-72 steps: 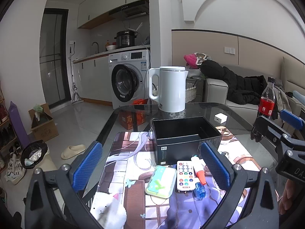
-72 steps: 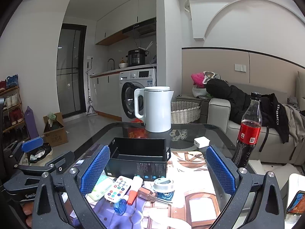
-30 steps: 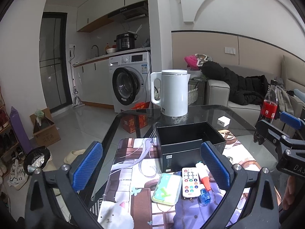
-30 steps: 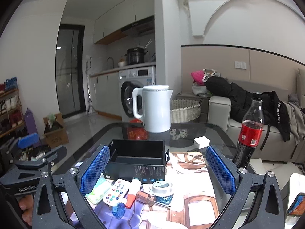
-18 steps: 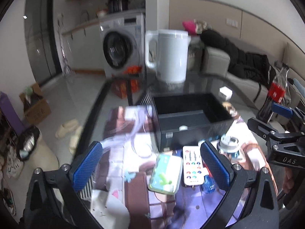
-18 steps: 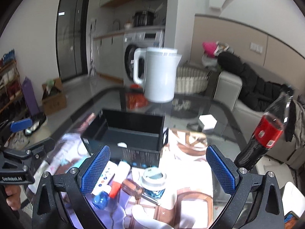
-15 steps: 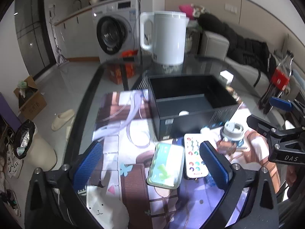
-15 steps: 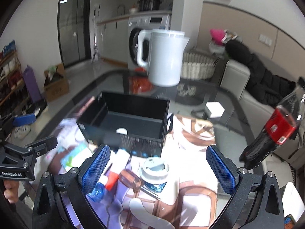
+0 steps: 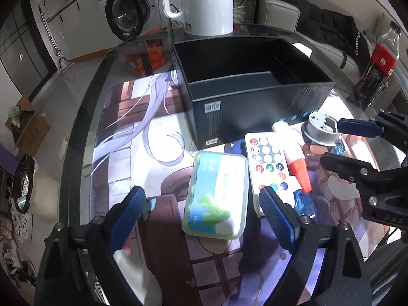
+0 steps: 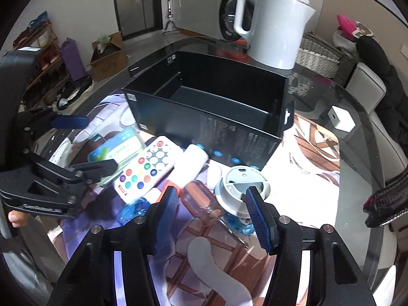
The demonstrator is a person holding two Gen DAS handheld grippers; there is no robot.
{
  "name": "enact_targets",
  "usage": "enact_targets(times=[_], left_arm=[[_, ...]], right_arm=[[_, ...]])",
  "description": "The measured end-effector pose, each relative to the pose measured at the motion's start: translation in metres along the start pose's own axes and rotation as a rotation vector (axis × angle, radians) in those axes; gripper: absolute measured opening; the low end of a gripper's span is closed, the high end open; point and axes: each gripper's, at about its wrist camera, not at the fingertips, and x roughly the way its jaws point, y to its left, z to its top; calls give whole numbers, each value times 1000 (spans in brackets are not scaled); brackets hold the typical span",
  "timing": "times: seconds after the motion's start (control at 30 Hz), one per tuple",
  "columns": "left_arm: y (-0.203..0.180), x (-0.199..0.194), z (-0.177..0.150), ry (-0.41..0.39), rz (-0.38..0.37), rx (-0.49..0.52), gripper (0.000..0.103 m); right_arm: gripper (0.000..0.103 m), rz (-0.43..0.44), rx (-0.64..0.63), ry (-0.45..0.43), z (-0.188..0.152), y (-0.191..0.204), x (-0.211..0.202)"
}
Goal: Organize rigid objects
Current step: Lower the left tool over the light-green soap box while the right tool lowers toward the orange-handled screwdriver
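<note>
Matte black box (image 9: pixel 255 86), rounded translucent case (image 9: pixel 216 193), both ribbed-pad tools wide apart, holding nothing

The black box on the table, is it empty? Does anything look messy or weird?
Nothing looks broken or spilled. The black box looks empty in both views, while the remote, green case, white tube with the orange cap and grey-lidded jar lie jumbled together in front of it, not yet tidied.

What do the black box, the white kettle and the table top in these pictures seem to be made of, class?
Black box: likely matte printed cardboard, with thin walls and labels.
White kettle: probably smooth plastic with a soft sheen.
Table top: dark glass; the floor shows through it.
</note>
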Motion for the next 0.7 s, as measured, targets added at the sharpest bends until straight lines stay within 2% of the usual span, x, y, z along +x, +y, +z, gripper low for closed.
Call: enact_targets(times=[0.2, 0.27, 0.43, 0.6, 0.7], left_arm=[[1, 7, -2, 11, 5, -9, 90], [3, 7, -2, 5, 8, -8, 85], [10, 9, 0, 16, -8, -38, 83], [21, 11, -2, 45, -42, -73, 80], [18, 17, -6, 87, -68, -56, 71]], right_arm=[[54, 65, -37, 17, -2, 15, 1], [52, 91, -49, 40, -4, 20, 5], [49, 89, -40, 35, -3, 17, 7], [37, 99, -26, 42, -3, 8, 5], [31, 101, 0, 54, -2, 1, 4]])
